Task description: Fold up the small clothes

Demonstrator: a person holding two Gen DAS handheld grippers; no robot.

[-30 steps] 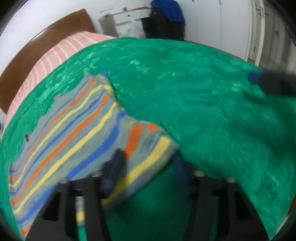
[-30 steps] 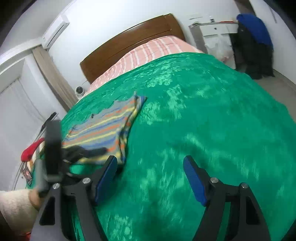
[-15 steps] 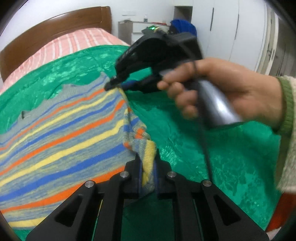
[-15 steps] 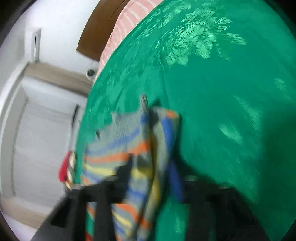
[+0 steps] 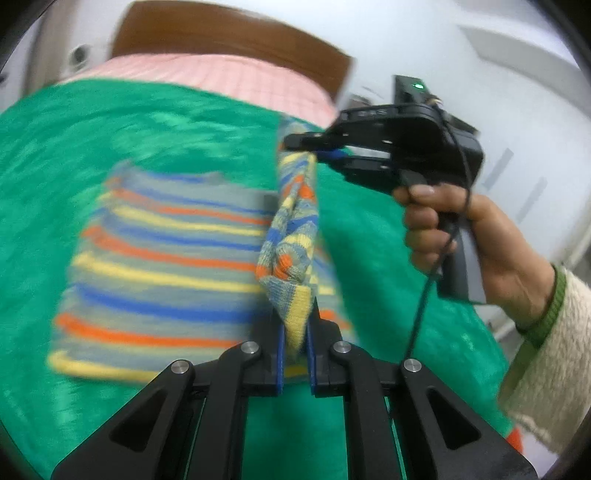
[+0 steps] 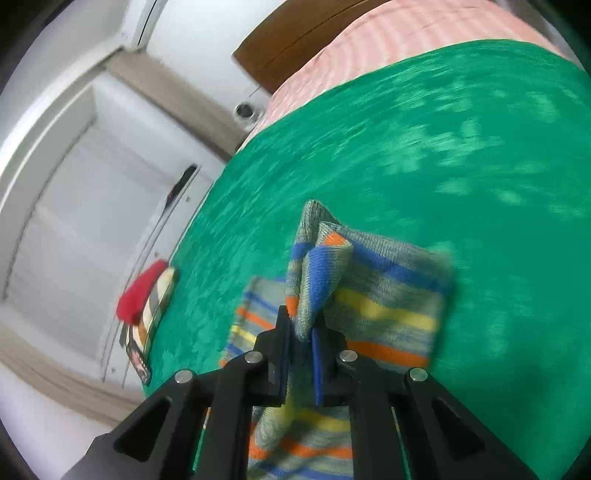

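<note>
A small striped knit garment, grey with blue, yellow and orange bands, lies on a green bedspread. My left gripper is shut on its near right edge and holds it raised. My right gripper is shut on the far end of the same edge, so the edge hangs taut between the two above the flat part. In the right wrist view the right gripper pinches a bunched fold of the garment.
A pink striped sheet and a brown headboard lie beyond the bedspread. A red item on a stack sits at the bed's left edge. White wardrobe doors stand beyond it.
Both grippers went from open to shut on the garment's right edge. They have lifted it and swung it up over the flat part.
</note>
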